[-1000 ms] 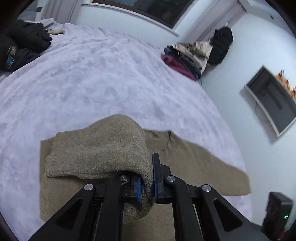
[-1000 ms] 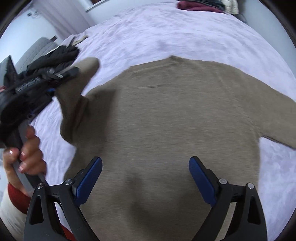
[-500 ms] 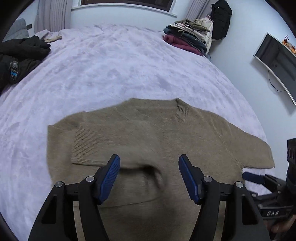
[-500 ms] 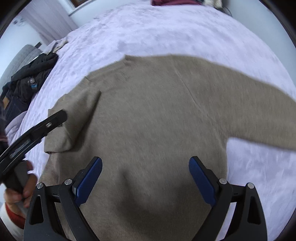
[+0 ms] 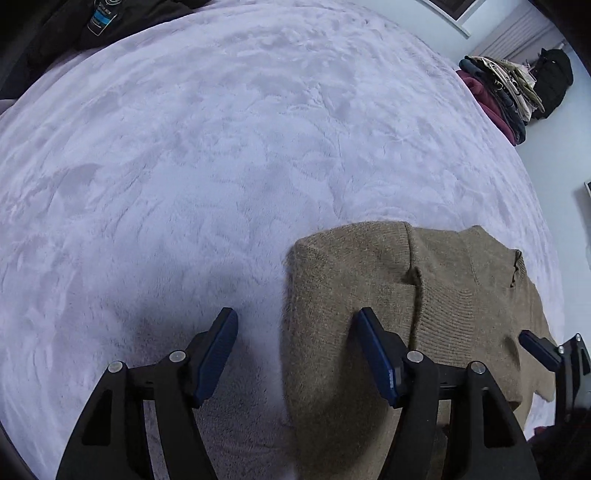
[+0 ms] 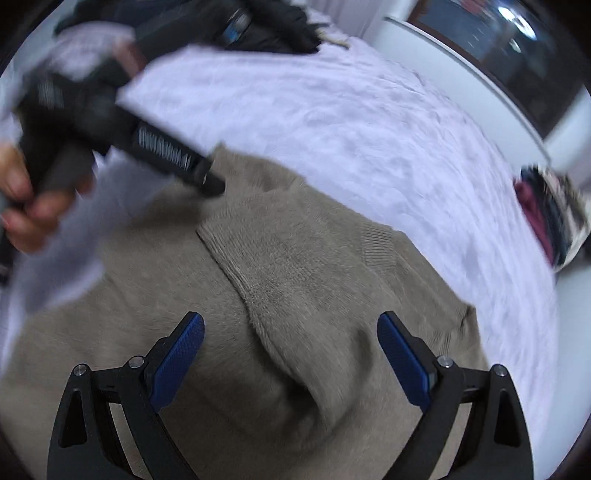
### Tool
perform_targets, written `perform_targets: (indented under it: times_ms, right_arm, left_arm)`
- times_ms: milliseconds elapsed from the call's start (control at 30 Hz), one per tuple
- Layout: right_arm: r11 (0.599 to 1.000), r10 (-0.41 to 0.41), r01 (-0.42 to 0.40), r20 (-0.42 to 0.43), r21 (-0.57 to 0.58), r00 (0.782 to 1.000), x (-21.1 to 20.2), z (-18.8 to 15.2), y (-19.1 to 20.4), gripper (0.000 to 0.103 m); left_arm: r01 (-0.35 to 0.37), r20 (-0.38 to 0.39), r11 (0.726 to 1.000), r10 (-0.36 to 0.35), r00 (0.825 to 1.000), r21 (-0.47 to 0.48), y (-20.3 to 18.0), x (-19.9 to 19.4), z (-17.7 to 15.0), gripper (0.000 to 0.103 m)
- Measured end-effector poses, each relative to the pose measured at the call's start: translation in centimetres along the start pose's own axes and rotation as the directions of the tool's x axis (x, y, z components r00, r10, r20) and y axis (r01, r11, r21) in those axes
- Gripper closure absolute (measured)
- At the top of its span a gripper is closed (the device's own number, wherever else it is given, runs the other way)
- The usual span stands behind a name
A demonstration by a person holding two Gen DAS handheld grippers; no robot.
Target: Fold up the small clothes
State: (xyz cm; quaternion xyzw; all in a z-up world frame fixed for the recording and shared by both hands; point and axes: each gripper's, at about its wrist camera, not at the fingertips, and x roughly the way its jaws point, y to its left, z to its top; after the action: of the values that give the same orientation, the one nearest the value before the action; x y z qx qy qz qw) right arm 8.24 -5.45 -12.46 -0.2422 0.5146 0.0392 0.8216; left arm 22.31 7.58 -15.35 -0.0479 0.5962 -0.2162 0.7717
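Observation:
A tan knit sweater [image 5: 369, 295] lies on the lilac bedspread [image 5: 221, 147], with one sleeve folded in over its body [image 6: 280, 295]. My left gripper [image 5: 295, 347] is open and empty, straddling the sweater's left folded edge, one finger over the bedspread and one over the knit. My right gripper [image 6: 291, 354] is open and empty, low over the folded sleeve. The left gripper also shows in the right wrist view [image 6: 173, 155], held in a hand at the upper left. A tip of the right gripper shows in the left wrist view [image 5: 539, 349].
A stack of folded clothes [image 5: 498, 92] sits at the bed's far right corner, next to a black bag [image 5: 554, 81]. Dark garments [image 5: 92, 22] lie along the far left edge. A white wall and a window [image 6: 498, 48] lie beyond the bed.
My left gripper let go of the sleeve, leaving it folded over the body, then opened and swung left to the sweater's edge. My right gripper moved over the sweater, staying open.

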Motion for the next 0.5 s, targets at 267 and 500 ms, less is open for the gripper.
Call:
perform_targets:
  times_ms: [267,500]
  right_arm:
    - [0.831,0.090,-0.137,0.112,0.539,0.990,-1.1,-3.9,-10.4,0.092]
    - [0.178,0.273,-0.329,0.275,0.927,0.922,0.7,-19.5,-18.1,0.036]
  left_arm:
    - [0.028,0.001,0.999,-0.028,1.000,0.037,-1.6,0.0,0.8,0.036]
    - [-0.015,-0.008,0.998,0.015,1.000,0.063,-2.5,0.9,1.0,0.072]
